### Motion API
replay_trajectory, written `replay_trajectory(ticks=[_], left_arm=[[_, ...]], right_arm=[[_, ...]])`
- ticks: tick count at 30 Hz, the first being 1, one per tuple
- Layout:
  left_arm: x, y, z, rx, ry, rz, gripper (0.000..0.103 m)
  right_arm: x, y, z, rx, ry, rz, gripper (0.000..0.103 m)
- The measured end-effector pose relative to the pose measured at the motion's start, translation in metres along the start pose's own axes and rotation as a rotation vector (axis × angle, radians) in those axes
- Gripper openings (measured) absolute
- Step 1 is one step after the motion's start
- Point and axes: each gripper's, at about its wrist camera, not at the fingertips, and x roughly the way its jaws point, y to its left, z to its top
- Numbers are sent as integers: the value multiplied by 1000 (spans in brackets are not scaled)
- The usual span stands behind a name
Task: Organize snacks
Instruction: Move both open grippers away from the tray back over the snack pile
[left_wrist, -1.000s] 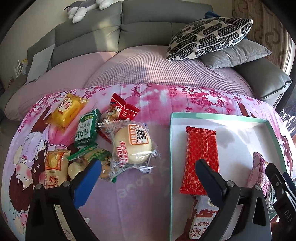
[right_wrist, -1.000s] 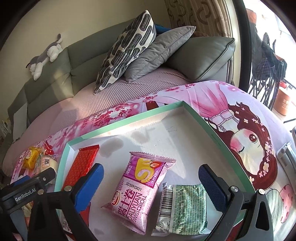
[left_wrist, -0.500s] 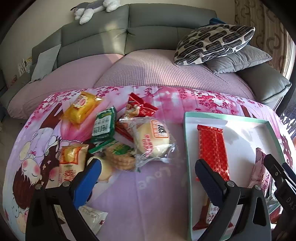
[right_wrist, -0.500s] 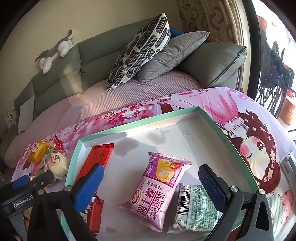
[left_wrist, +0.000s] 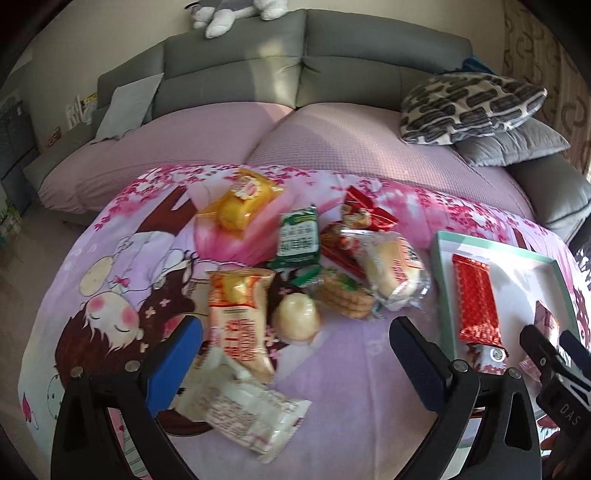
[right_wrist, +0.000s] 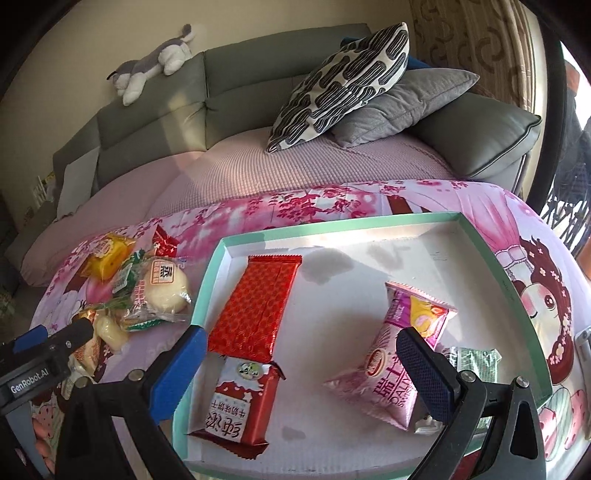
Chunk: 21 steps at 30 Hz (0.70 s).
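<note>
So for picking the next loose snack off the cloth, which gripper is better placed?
Left. The left gripper is open over the loose pile, with the orange-and-white packet and round pale bun between its fingers. The right gripper hovers open over the tray.

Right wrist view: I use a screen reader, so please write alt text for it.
Open right tongs hover empty above a green-rimmed tray holding a red bar, a red-and-white pack, a pink roll pack and a green pack. More snacks lie on the pink cloth left of it.
</note>
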Motion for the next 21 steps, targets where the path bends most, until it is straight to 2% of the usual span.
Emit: replay_trajectory(ticks=[11,21], left_arm=[[3,53,-5,-79,41,40,101],[5,80,-9,-109,63,46,101]], right_arm=[[-1,49,-6,-51,39,71,103],[6,94,-15,-124,73,122,103]])
